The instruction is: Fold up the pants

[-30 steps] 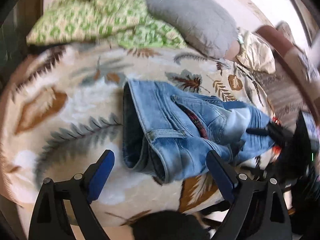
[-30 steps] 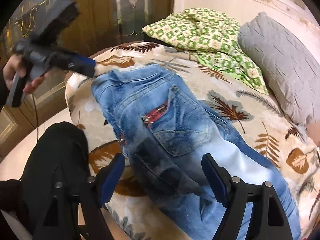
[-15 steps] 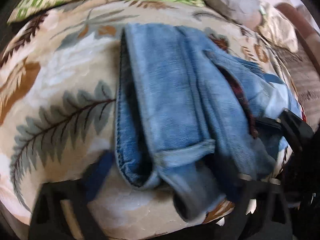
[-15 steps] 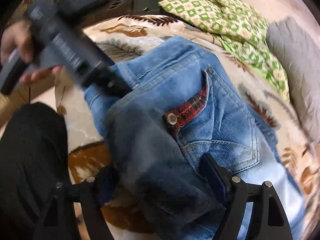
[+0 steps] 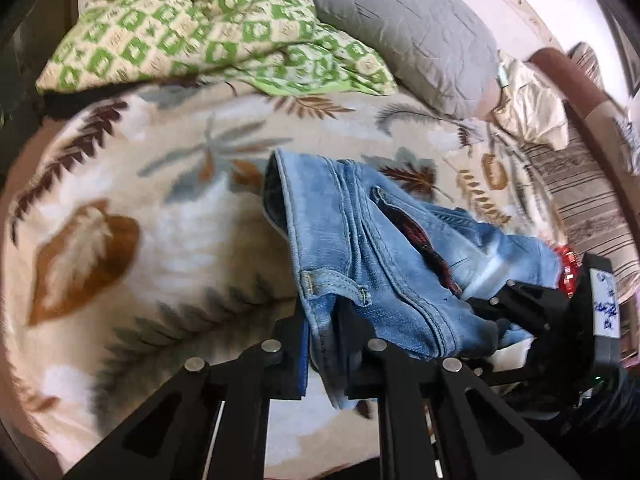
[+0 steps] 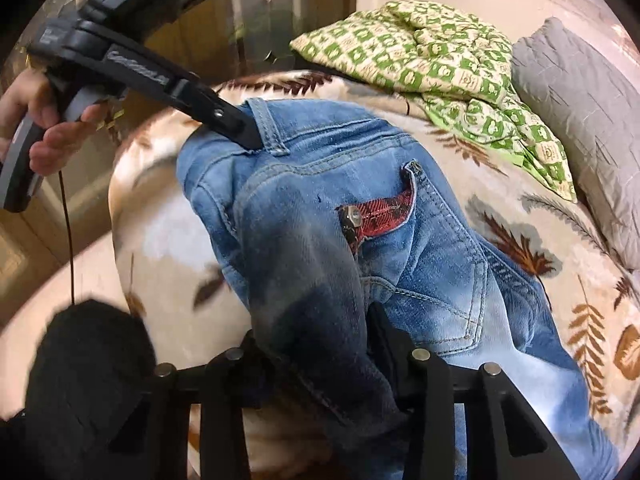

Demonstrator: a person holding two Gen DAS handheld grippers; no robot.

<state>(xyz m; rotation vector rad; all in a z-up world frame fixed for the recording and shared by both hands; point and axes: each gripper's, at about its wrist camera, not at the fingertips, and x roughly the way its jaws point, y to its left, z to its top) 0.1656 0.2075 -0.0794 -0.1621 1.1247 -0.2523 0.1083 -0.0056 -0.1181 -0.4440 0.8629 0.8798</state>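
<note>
Both grippers have just been closing on the jeans [image 6: 360, 184], which lie on the bed [image 5: 120, 184]: our left gripper [image 5: 322, 344] pinches the waistband, our right gripper [image 6: 320, 344] clamps a thick bunch, probably to lift both ends together.

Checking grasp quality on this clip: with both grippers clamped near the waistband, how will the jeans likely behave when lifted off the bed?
The jeans will probably sag between the left gripper and right gripper; the denim already bunches at both. The legs trailing across the leaf-print blanket will likely drag. The thick seams should keep the grip from slipping.
</note>
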